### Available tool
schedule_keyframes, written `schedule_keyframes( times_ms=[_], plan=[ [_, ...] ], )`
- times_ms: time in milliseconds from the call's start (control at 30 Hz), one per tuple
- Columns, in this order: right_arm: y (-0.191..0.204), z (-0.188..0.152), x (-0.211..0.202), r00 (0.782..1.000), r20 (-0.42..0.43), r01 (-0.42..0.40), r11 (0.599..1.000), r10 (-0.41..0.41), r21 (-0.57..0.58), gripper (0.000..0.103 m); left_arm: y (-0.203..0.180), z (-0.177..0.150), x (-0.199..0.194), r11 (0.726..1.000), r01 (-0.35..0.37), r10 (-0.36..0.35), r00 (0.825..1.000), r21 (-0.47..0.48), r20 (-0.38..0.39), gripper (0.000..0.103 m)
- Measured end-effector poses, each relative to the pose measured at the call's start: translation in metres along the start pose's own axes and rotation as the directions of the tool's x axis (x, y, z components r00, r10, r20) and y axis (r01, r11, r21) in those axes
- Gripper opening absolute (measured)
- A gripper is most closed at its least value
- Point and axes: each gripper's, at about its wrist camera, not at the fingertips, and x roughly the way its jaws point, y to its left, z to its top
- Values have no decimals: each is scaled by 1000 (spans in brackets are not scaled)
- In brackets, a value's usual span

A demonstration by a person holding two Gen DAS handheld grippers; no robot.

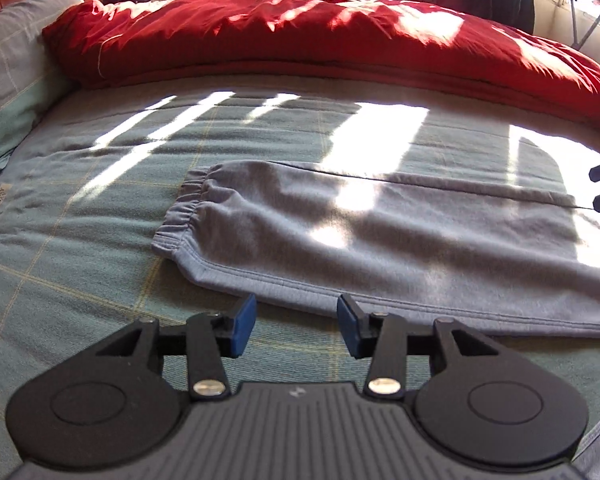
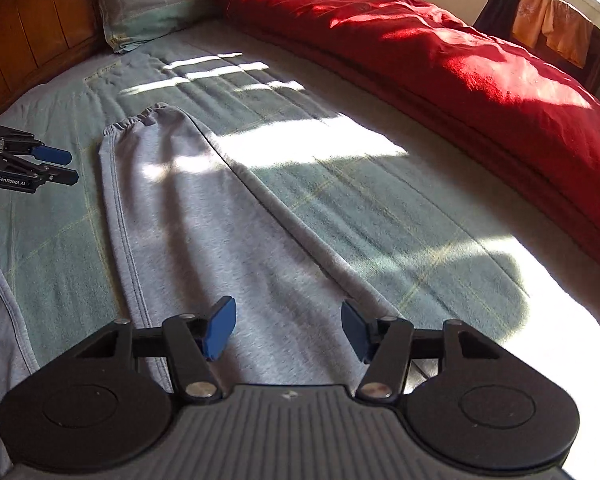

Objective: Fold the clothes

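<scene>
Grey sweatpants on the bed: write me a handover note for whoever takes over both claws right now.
Left claw: open, empty, near the pants' near seam edge.
Right claw: open, empty, above the leg fabric.
Grey fleece sweatpants: flat on the green checked bedsheet, legs stacked one on the other, elastic cuffs toward the pillow.
Done: the lengthwise fold, it seems.
Left: fold across the length, cuffs toward the waist.
</scene>
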Motion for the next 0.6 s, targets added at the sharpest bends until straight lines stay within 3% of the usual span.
schedule_keyframes(
  times_ms=[133,300,500,567,600],
  plan=[
    [-25,20,42,998,-23,-59,997,58,-50,59,-49,-1,1,990,77,-76,997,120,-7,45],
    [-44,28,95,990,-65,-127,989,123,-74,59,-91,-13,2,967,168,-169,986,193,-12,47],
    [-50,22,129,981,-103,-173,979,161,-112,56,-112,-24,22,953,158,-150,987,258,-51,55],
    [-46,18,131,984,-97,-165,977,152,-134,45,-113,-26,29,953,155,-143,988,260,-66,55],
    [-44,17,128,984,-89,-167,977,156,-135,18,-113,-26,32,954,154,-141,988,259,-70,56]
  ],
)
